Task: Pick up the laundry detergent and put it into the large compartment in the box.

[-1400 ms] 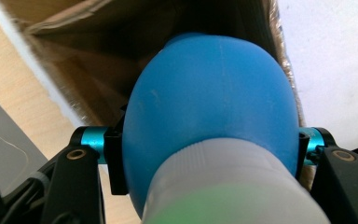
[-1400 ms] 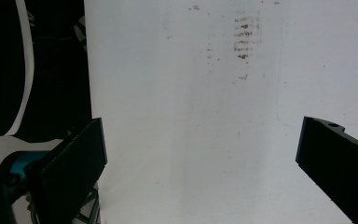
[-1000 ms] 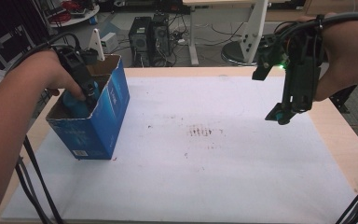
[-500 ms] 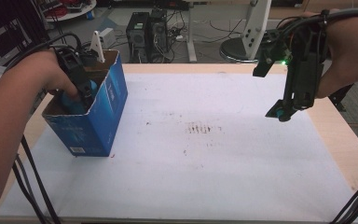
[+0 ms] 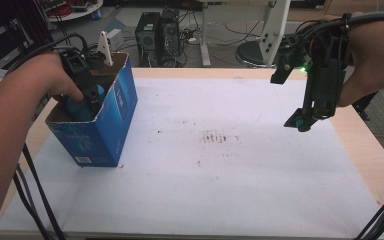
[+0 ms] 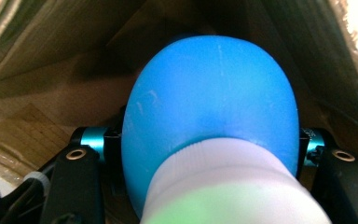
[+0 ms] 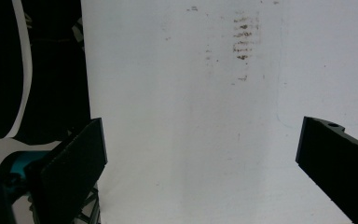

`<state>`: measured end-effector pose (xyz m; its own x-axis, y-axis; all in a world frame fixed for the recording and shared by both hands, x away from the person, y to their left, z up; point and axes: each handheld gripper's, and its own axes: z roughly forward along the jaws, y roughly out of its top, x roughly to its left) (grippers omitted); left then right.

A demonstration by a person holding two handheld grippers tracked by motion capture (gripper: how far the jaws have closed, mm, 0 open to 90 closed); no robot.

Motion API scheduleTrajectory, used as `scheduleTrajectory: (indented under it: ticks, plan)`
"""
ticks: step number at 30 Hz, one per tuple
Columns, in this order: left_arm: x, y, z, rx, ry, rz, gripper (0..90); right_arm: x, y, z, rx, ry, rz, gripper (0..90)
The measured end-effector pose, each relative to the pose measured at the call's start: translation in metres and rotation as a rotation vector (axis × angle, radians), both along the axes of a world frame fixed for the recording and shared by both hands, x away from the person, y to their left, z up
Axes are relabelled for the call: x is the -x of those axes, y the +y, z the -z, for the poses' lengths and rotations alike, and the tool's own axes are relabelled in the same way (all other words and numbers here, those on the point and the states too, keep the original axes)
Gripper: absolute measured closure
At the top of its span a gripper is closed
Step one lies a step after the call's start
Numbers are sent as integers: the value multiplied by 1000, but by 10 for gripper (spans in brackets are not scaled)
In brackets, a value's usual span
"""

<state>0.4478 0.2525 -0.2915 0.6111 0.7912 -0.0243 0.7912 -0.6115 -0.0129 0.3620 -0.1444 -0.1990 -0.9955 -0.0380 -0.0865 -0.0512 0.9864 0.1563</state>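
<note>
Left gripper (image 5: pixel 91 97), reaching down into the open top of a blue cardboard box (image 5: pixel 111 131). Its jaws are closed about as far as they go here, clamped on a blue rounded object with a white ribbed neck (image 6: pixel 209 126), probably a small plastic bottle or a rubber bulb; which of the two cannot be told. In the left gripper view the blue body bulges out between and ahead of the jaws, one jaw at each flank, with the white neck nearest the camera and the brown inner walls of the box beyond. In the high view a patch of the blue body shows just under the hand, inside the box rim.

Handling, as judged: the object looks light and smooth, with a matt, slightly scuffed skin. Its curved flanks give the flat pads little to bear on, so it may slip or rotate if lifted fast. If the body is soft it will yield under pressure. The ribbed neck looks the stiffer hold; the widest part of the body, where the jaws sit, is the less secure.

Right gripper (image 5: pixel 305 119), held above the white table cover (image 5: pixel 230 190). Its jaws stand wide apart, with nothing between them but bare, faintly stained cover.
</note>
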Motion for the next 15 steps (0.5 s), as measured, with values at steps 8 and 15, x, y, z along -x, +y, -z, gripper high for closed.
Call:
scheduleTrajectory:
  ticks: [8,15]
  plan:
    - [1,-1,-2,12,-2,27,357,0,0,1,9,0,2,8]
    - [2,-1,-11,5,-23,32,329,1,-2,-1,-1,-4,5,8]
